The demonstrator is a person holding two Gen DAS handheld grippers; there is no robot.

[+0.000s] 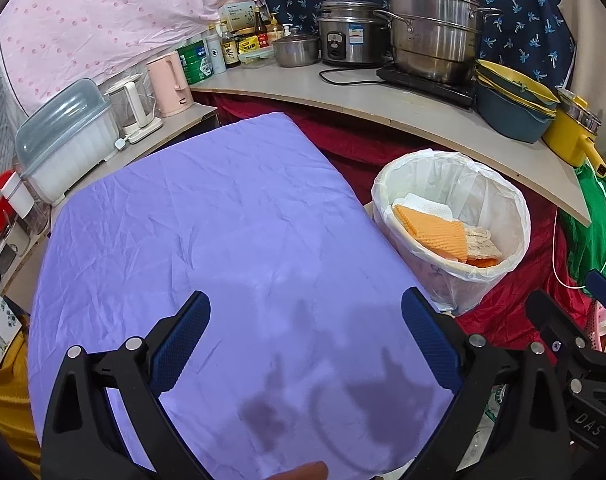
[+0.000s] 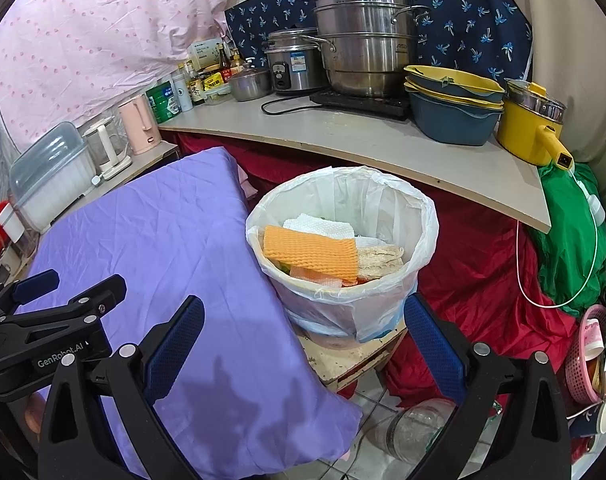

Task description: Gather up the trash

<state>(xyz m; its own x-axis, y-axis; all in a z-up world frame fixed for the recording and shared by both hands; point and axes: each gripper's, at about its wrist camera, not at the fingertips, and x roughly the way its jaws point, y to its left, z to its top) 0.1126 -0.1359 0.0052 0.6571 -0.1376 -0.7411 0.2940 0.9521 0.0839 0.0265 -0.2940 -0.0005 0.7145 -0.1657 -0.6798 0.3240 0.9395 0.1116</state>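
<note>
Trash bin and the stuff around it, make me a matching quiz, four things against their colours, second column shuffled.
Things:
1. bin liner
2. electric pot
3. table cloth
4. kettle

Colours:
A. purple
B. pink
C. white
D. yellow

Pairs: 1-C, 2-D, 3-A, 4-B
</note>
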